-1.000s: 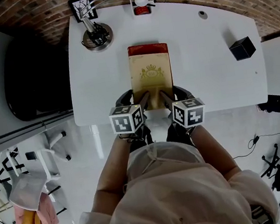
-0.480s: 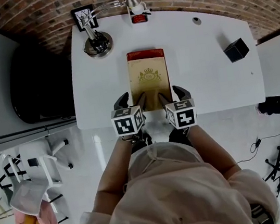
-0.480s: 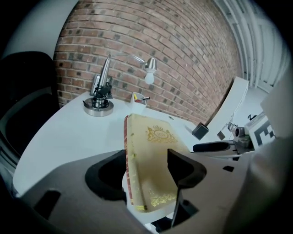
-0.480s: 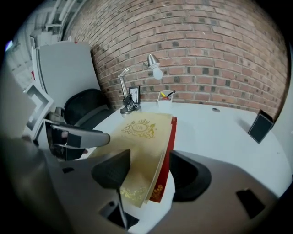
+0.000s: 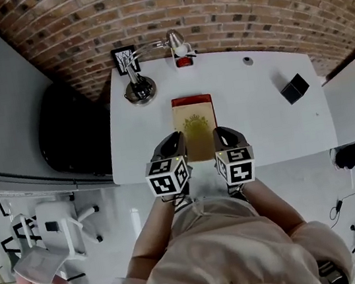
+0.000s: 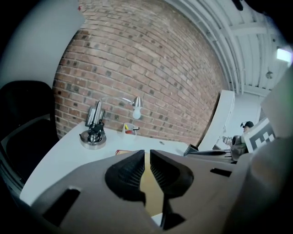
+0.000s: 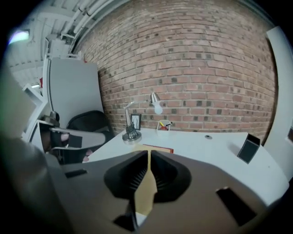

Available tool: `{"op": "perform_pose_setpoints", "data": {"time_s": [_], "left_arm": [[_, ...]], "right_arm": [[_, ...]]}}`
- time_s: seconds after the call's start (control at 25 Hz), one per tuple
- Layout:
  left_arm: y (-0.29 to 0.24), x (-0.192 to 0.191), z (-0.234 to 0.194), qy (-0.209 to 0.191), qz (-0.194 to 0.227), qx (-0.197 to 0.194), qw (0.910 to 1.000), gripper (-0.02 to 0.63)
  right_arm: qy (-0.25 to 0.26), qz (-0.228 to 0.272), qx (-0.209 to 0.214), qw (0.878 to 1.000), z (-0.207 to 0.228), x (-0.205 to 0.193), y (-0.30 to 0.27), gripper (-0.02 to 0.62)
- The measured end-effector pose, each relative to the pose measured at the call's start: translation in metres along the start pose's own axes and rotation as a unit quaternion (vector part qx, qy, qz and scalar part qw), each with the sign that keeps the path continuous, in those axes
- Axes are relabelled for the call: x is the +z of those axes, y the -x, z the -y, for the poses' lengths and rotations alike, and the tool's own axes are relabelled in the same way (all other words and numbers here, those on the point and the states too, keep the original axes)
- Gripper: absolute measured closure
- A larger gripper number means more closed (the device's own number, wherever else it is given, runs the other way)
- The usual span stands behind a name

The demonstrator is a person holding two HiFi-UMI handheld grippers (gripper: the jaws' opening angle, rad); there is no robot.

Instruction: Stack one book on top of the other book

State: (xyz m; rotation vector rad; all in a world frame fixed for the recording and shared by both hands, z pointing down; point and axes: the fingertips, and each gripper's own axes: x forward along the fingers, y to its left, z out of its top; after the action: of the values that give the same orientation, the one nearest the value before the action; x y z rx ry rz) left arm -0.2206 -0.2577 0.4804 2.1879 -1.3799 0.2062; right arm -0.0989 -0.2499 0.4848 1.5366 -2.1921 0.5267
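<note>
You see one tan book [image 5: 197,135] and one red book [image 5: 191,100], so two books, one white table [image 5: 261,124], one lamp [image 5: 140,89] at 11 o'clock, one cup [image 5: 182,61] at 12 o'clock, one picture frame [image 5: 125,59] at 11 o'clock, one black box [image 5: 295,88] at 2 o'clock, one black chair [image 5: 73,134] at 10 o'clock

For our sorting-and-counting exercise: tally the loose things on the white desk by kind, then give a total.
Books: 2 (tan book, red book)
Desk lamp: 1
Black box: 1
Pen cup: 1
Picture frame: 1
Total: 6
</note>
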Motion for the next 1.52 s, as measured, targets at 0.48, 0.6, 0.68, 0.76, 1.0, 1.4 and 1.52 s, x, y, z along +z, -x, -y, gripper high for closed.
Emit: {"op": "perform_pose_setpoints", "data": {"time_s": [0.48, 0.6, 0.68, 0.76, 1.0, 1.4, 1.52], "left_arm": [[0.062, 0.113, 0.062, -0.119, 0.197, -0.05, 0.972, 0.574], [0.069, 0.115, 0.065, -0.15, 0.209, -0.037, 0.9657, 0.574], [0.071, 0.111, 0.067, -0.149, 0.205, -0.039, 0.9666, 0.574], [0.072, 0.107, 0.071, -0.145, 0.202, -0.046, 0.9674, 0.574], [0.078, 0.107, 0.073, -0.155, 0.2, -0.055, 0.9659, 0.574], [0.081, 0.091, 0.072, -0.122, 0.184, -0.077, 0.9723, 0.574], [0.08, 0.085, 0.073, -0.128, 0.176, -0.081, 0.9727, 0.574]], "right_arm": [[0.026, 0.192, 0.062, 0.979, -0.034, 0.097, 0.064, 0.561], [0.046, 0.225, 0.06, 0.971, -0.039, 0.104, 0.078, 0.565], [0.053, 0.235, 0.057, 0.969, -0.04, 0.105, 0.085, 0.568], [0.056, 0.238, 0.055, 0.968, -0.04, 0.105, 0.089, 0.568], [0.064, 0.237, 0.053, 0.968, -0.043, 0.102, 0.095, 0.569], [0.053, 0.219, 0.046, 0.973, -0.044, 0.084, 0.099, 0.569], [0.049, 0.216, 0.043, 0.974, -0.044, 0.079, 0.1, 0.569]]}}
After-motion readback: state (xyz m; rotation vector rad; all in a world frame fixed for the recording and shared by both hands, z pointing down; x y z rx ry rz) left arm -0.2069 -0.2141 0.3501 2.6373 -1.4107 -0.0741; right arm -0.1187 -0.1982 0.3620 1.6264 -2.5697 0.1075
